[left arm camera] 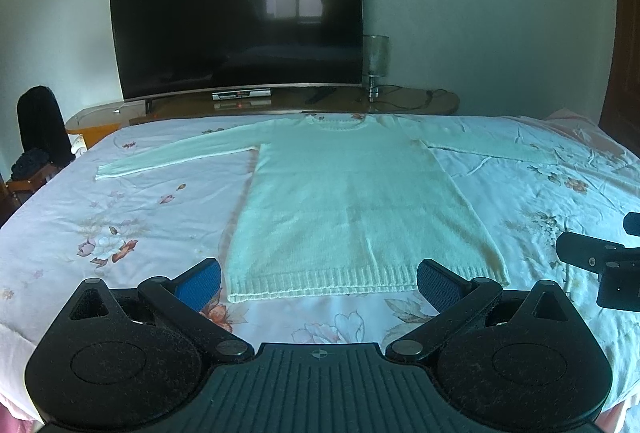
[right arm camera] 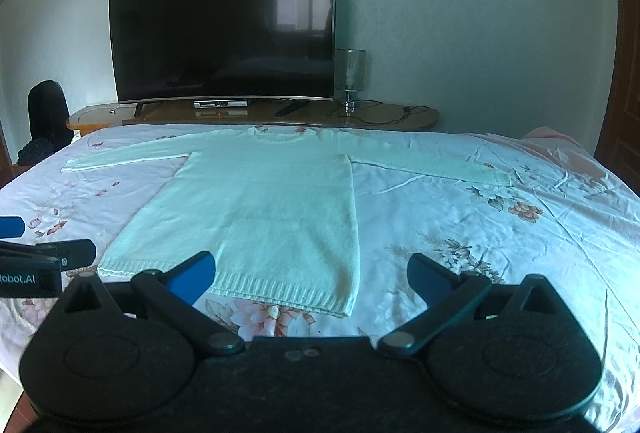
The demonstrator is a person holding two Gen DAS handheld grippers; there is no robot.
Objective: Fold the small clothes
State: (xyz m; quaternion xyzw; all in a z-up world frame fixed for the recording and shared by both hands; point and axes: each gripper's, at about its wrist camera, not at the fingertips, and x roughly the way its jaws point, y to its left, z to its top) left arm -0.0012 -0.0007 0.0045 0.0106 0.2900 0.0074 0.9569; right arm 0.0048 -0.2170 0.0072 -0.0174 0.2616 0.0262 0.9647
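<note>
Looking along your left gripper [left arm camera: 319,283], you see its fingers spread wide and empty just short of the ribbed hem of a pale knit sweater [left arm camera: 352,201], which lies flat on the floral bed sheet [left arm camera: 120,217] with both sleeves out. Expect it to be soft, light and floppy, so pinch the firmer hem corners or shoulders. From your right gripper [right arm camera: 312,279], also spread and holding nothing, the sweater [right arm camera: 264,201] sits ahead and left, its near hem corner closest.
</note>
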